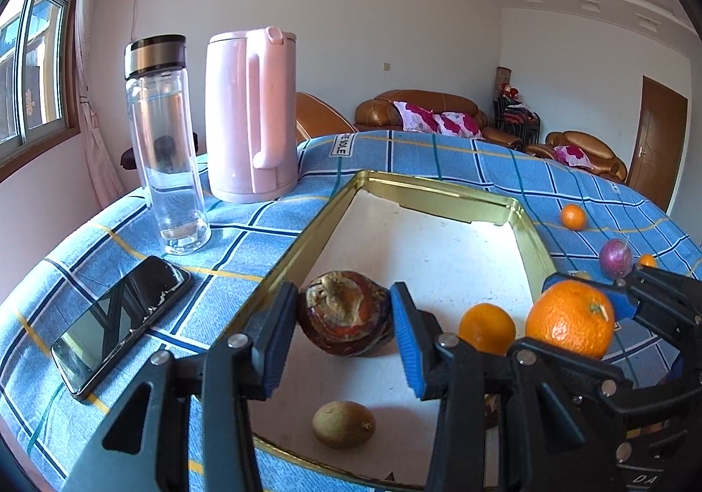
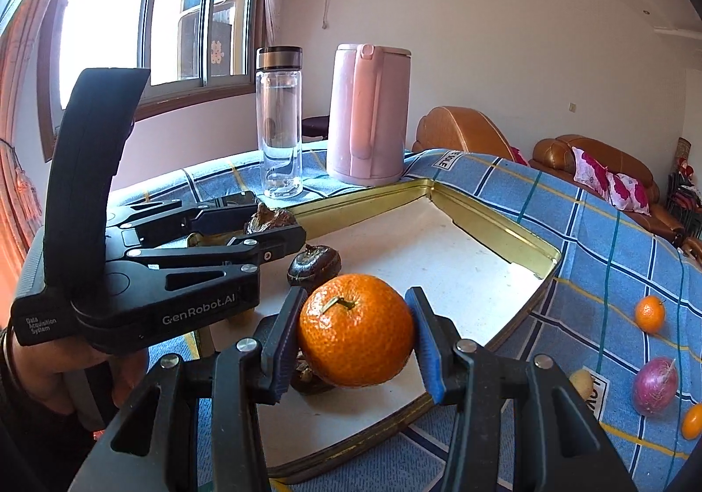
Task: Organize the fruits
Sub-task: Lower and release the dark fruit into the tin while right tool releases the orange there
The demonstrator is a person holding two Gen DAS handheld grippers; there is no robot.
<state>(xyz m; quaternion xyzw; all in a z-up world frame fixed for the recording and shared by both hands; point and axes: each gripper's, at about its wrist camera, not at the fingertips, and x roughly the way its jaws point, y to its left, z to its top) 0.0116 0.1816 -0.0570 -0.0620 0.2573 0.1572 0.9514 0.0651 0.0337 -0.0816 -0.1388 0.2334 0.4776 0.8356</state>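
Note:
A gold-rimmed tin tray (image 1: pixel 333 202) (image 2: pixel 496 237) lies on the blue checked cloth. My left gripper (image 1: pixel 346 329) has its pads on both sides of a dark brown, shrivelled fruit (image 1: pixel 346 316) over the tray; it also shows in the right wrist view (image 2: pixel 267 220). My right gripper (image 2: pixel 355 343) (image 1: pixel 583 316) is shut on a big orange (image 2: pixel 355 329) (image 1: pixel 570 316) above the tray's near edge. In the tray lie a small orange (image 1: pixel 487 327), a brownish kiwi-like fruit (image 1: pixel 344 424) and another dark fruit (image 2: pixel 313 264).
A glass bottle (image 1: pixel 164 141), a pink kettle (image 1: pixel 250 115) and a phone (image 1: pixel 123 316) stand left of the tray. On the cloth to the right lie a small orange (image 2: pixel 649 314), a purple fruit (image 2: pixel 653 384), another orange (image 2: pixel 693 419) and a yellowish fruit (image 2: pixel 581 382).

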